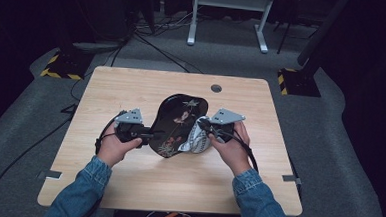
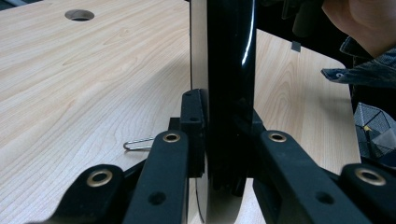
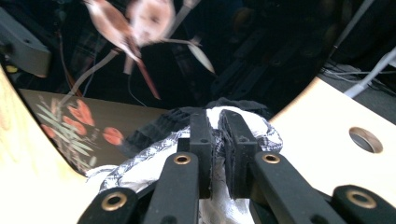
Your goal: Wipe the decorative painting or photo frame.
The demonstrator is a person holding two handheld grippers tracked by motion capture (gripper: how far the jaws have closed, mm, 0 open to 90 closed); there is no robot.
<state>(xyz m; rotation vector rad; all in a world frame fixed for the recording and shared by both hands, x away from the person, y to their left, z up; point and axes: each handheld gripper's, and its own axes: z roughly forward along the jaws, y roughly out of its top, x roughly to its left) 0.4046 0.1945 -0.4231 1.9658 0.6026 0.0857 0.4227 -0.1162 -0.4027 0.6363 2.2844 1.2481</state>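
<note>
In the high view, a black lacquered tray (image 1: 174, 123) painted with flowers is seen near the middle of the wooden table (image 1: 132, 85), tilted up on its edge. Its rim at nine o'clock is clamped by the left hand-held gripper (image 1: 149, 135), and a black-and-white patterned cloth (image 1: 195, 138) is pressed against the tray's face at about four o'clock by the right hand-held gripper (image 1: 203, 126). A round hole (image 1: 216, 88) is set in the table at twelve o'clock from the tray. In the left gripper view, the tray (image 2: 229, 70) is shown edge-on and upright, pinched between the closed jaws of the left hand-held gripper (image 2: 223, 135); a small wire clip (image 2: 138, 144) lies on the table at nine o'clock. In the right gripper view, the cloth (image 3: 140, 163) is gripped between the nearly closed jaws of the right hand-held gripper (image 3: 218, 135), with the tray (image 3: 154, 60) just beyond at twelve o'clock.
</note>
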